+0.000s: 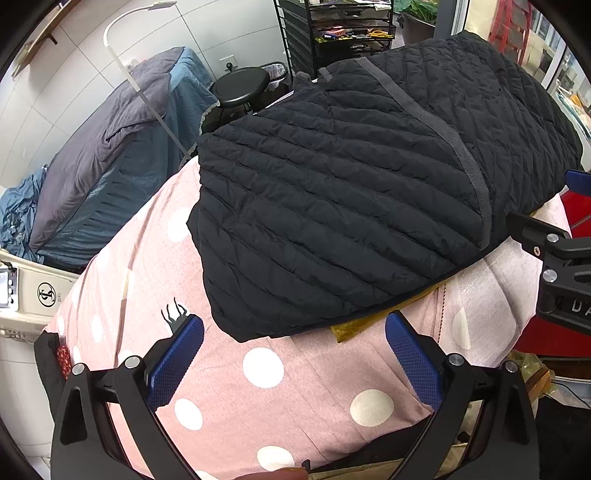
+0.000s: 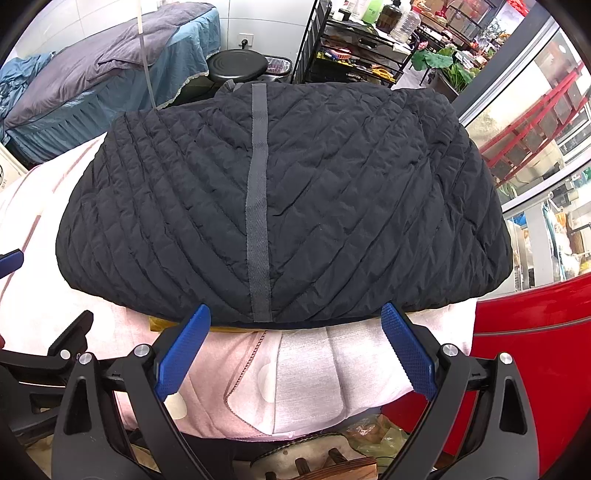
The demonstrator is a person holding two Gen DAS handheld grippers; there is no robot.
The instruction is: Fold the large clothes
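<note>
A black quilted jacket (image 1: 354,192) (image 2: 288,192) lies folded in a broad bundle on a pink polka-dot cloth (image 1: 258,369) (image 2: 55,314). A grey tape strip (image 2: 256,206) runs down its middle. My left gripper (image 1: 295,325) is open just short of the jacket's near left corner, nothing between its blue pads. My right gripper (image 2: 297,314) is open at the jacket's near hem, fingers either side of the grey strip, holding nothing. The right gripper's black body (image 1: 561,273) shows at the right edge of the left wrist view.
A yellow-brown item (image 1: 354,325) peeks from under the jacket's hem. A bed with grey and blue covers (image 1: 110,166) stands at the left, a black stool (image 1: 242,86) and a metal shelf rack (image 1: 343,33) behind. A red object (image 2: 532,350) sits at the right.
</note>
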